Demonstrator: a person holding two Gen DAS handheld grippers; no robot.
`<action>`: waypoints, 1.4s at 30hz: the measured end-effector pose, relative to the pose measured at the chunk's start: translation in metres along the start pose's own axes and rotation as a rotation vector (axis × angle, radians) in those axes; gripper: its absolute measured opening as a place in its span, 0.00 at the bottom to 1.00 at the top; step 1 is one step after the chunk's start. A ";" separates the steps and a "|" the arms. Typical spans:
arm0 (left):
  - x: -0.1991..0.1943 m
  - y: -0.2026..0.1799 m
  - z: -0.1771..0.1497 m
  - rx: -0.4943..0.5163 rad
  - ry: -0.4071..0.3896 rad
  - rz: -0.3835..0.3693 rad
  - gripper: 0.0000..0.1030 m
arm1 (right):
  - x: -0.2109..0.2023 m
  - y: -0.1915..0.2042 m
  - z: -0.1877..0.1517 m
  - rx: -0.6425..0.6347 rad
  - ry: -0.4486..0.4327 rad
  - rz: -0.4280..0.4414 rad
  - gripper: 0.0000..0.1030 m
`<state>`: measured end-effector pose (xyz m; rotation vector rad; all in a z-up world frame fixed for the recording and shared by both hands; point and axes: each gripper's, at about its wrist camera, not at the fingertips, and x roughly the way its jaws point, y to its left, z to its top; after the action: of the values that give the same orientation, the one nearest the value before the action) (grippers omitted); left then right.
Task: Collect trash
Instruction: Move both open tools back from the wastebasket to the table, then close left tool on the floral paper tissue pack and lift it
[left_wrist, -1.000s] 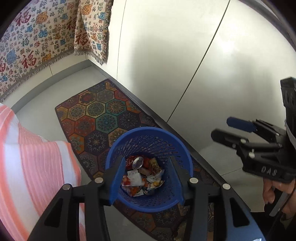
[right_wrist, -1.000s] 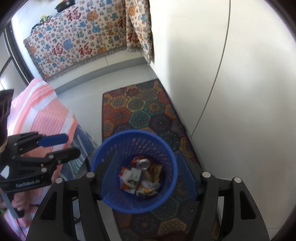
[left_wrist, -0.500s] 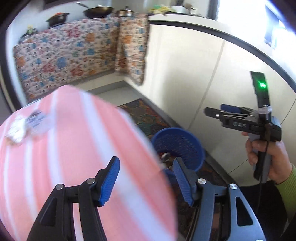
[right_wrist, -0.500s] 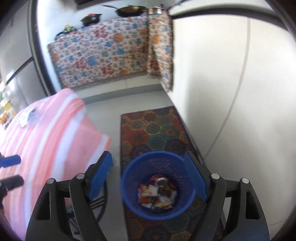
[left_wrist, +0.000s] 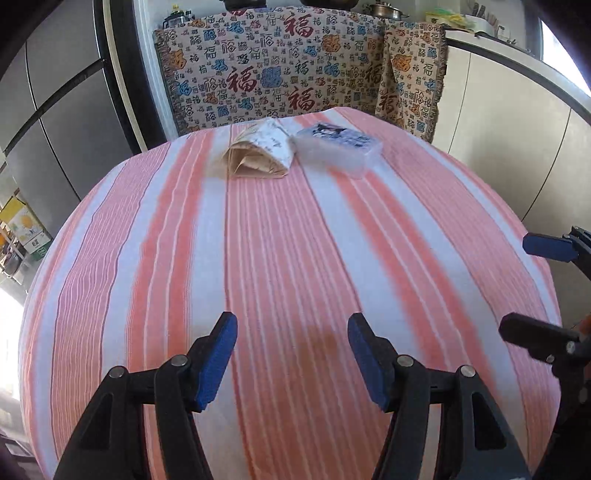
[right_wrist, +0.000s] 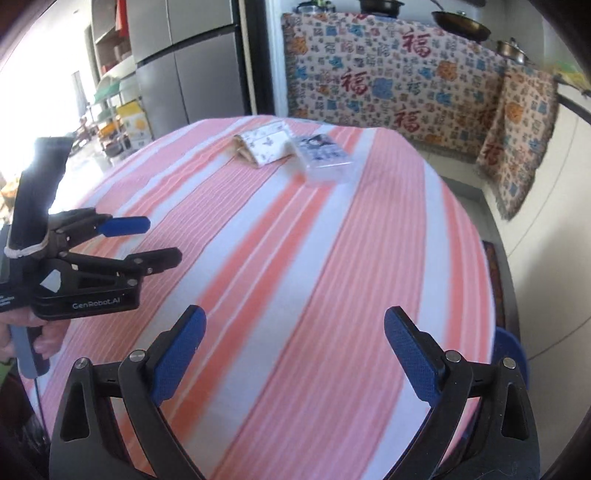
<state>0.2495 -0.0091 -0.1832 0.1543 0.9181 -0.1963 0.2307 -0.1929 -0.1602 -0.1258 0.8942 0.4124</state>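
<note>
Jaws spread, empty: left gripper (left_wrist: 291, 354), right gripper (right_wrist: 295, 354) hovering over striped tablecloth (left_wrist: 280, 258), aiming at folded paper wrapper (left_wrist: 260, 153) and plastic packet (left_wrist: 338, 146) lying at 12 o'clock, probably next trash.

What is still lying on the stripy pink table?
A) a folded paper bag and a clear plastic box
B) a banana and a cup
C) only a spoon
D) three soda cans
A: at the far end of the striped tablecloth lie a folded paper bag and a clear plastic box, side by side; both the left claw and the right claw are open and hold nothing.
</note>
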 end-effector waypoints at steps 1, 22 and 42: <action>0.006 0.006 0.001 -0.003 0.009 -0.003 0.62 | 0.010 0.007 0.000 -0.003 0.016 -0.010 0.95; 0.083 0.034 0.092 0.068 0.012 -0.101 1.00 | 0.035 0.020 -0.013 0.035 0.038 -0.058 1.00; 0.113 0.042 0.146 0.068 -0.034 -0.148 0.64 | 0.035 0.020 -0.013 0.034 0.036 -0.057 1.00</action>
<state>0.4383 -0.0110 -0.1840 0.1451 0.8904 -0.3668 0.2330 -0.1681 -0.1947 -0.1277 0.9307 0.3423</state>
